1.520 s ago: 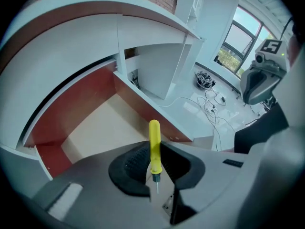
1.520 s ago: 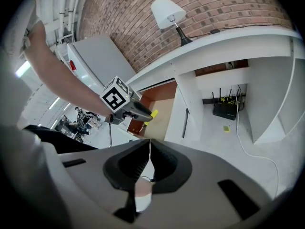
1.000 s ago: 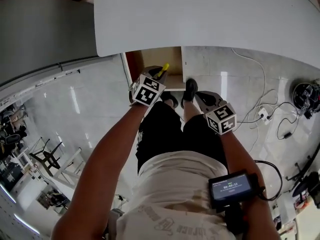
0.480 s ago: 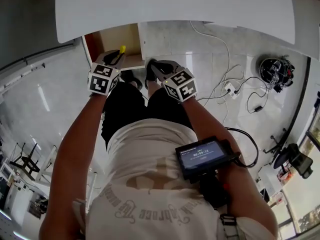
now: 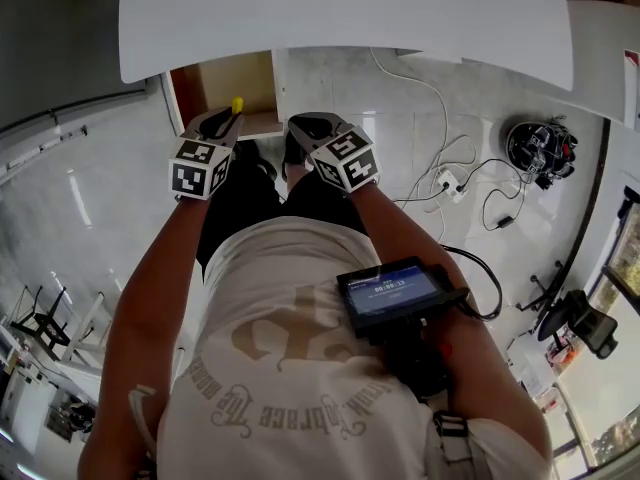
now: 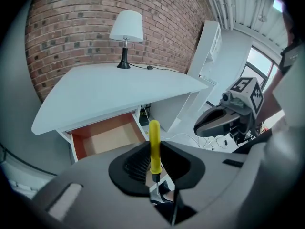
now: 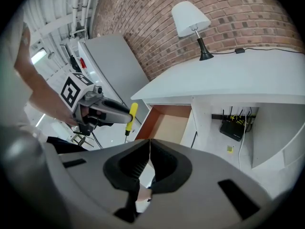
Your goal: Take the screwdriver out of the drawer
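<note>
A screwdriver [image 6: 154, 147] with a yellow handle stands upright between the pads of my left gripper [image 6: 155, 163], which is shut on its lower handle and shaft. In the head view the yellow handle [image 5: 237, 104] sticks out past the left gripper [image 5: 228, 118], in front of the open drawer [image 5: 225, 83]. The drawer [image 6: 107, 137] has a red-brown inside and looks bare. My right gripper [image 7: 150, 144] is shut with nothing in it, to the right of the left one. The right gripper view also shows the screwdriver [image 7: 131, 116] held clear of the drawer [image 7: 167, 125].
The drawer hangs under a white desk [image 5: 350, 13] with a lamp [image 6: 127, 30] on top. Cables and a power strip [image 5: 447, 180] lie on the tiled floor to the right. A black router [image 7: 232, 128] sits under the desk. A screen device [image 5: 390, 293] is strapped to the right forearm.
Both grippers have risen toward the camera. The left one lifted the screwdriver up and away from the drawer. The right gripper drew closer beside it.
</note>
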`<state>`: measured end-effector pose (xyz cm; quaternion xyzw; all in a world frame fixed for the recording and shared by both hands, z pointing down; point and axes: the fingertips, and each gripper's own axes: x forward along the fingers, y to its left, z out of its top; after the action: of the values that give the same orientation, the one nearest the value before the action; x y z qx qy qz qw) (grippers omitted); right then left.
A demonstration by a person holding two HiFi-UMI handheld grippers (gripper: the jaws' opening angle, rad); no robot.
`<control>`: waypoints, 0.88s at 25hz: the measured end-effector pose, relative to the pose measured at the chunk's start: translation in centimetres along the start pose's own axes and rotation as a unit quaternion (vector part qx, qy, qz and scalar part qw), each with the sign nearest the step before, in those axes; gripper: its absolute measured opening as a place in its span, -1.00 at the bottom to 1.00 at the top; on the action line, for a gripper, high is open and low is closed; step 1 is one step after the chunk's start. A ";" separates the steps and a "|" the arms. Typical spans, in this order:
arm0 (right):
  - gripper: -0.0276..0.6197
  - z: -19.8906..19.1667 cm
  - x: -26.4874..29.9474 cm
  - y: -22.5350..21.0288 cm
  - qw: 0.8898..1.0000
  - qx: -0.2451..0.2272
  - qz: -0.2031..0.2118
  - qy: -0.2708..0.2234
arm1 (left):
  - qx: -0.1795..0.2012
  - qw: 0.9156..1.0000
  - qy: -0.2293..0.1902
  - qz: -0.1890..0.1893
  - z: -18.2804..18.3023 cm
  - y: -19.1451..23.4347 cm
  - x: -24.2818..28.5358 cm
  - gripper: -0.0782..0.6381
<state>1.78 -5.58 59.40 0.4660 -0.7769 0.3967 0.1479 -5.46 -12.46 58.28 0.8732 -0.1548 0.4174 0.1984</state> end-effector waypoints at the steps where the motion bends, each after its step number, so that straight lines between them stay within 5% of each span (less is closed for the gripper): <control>1: -0.89 0.4 -0.3 0.2 1.000 -0.002 0.001 -0.002 | -0.002 1.000 -0.003 0.002 0.2 -0.2 -0.5 -0.60; 22: -0.89 5.0 -0.1 2.8 0.999 -0.048 0.024 -0.002 | -0.026 0.997 -0.066 0.010 2.5 0.0 -5.0 -0.60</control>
<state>0.19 -8.56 54.80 0.4404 -0.8062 0.3617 0.1588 -6.79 -13.15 52.88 0.8916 -0.1875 0.3569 0.2062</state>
